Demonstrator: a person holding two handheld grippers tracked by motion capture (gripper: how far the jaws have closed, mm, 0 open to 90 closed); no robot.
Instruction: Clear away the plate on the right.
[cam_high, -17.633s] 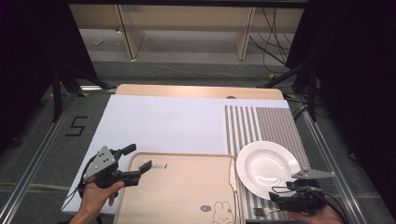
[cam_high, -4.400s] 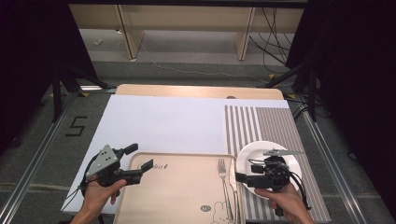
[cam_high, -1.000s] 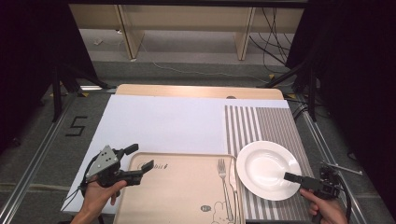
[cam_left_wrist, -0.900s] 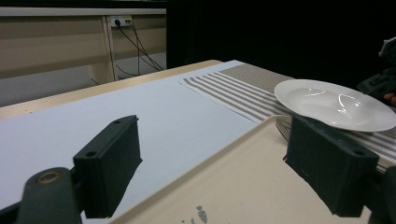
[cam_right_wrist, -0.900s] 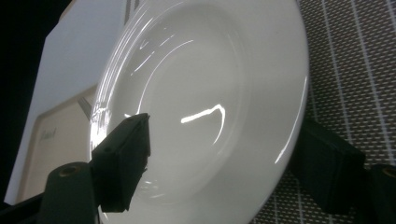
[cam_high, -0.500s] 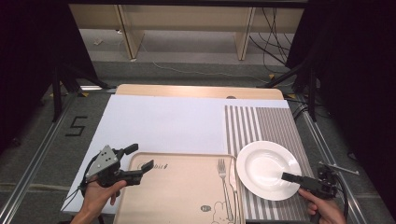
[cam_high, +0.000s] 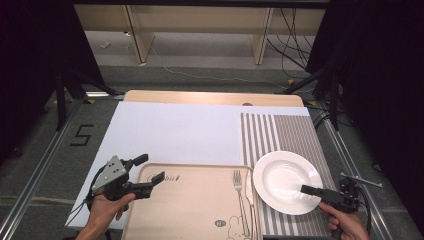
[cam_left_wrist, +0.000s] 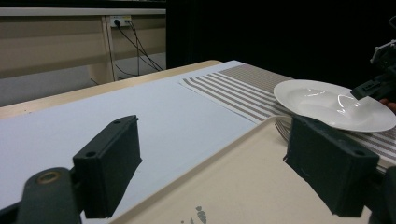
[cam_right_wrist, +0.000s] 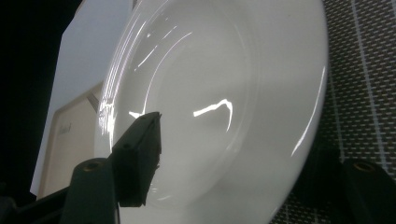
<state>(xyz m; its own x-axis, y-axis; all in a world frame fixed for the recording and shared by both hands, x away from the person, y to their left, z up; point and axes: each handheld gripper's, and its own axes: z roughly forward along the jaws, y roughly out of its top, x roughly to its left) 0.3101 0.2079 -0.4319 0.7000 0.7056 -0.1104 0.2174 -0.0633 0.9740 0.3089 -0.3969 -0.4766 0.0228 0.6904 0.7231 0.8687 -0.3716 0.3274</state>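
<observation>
The white plate (cam_high: 287, 181) lies on the striped placemat (cam_high: 280, 135) at the right of the desk (cam_high: 215, 98), its left rim just beside the beige tray (cam_high: 200, 210). The right gripper (cam_high: 314, 190) comes in at the plate's near right edge. One of its fingers (cam_right_wrist: 140, 154) lies over the inside of the plate, seen dark against the white in the right gripper view, while the other sits past the rim on the placemat side, so the plate's rim stands between them. The fingers have just been closing on that rim; whether they already press on it cannot be told, and the plate lies flat on the placemat. The person's right hand (cam_high: 345, 226) holds the gripper from the bottom right corner of the high view.

A fork (cam_high: 240, 192) lies along the right edge of the tray, tines pointing away from the person, just beside the plate's left rim. The tray carries a small printed cartoon near its near edge.

At the tray's far left corner the left gripper (cam_high: 146, 170) is held by the left hand (cam_high: 107, 210). Its fingers (cam_left_wrist: 109, 163) stand wide apart with the tray's corner rim between them, not clamped on it. A white sheet (cam_high: 175, 130) covers the desk beyond the tray.
</observation>
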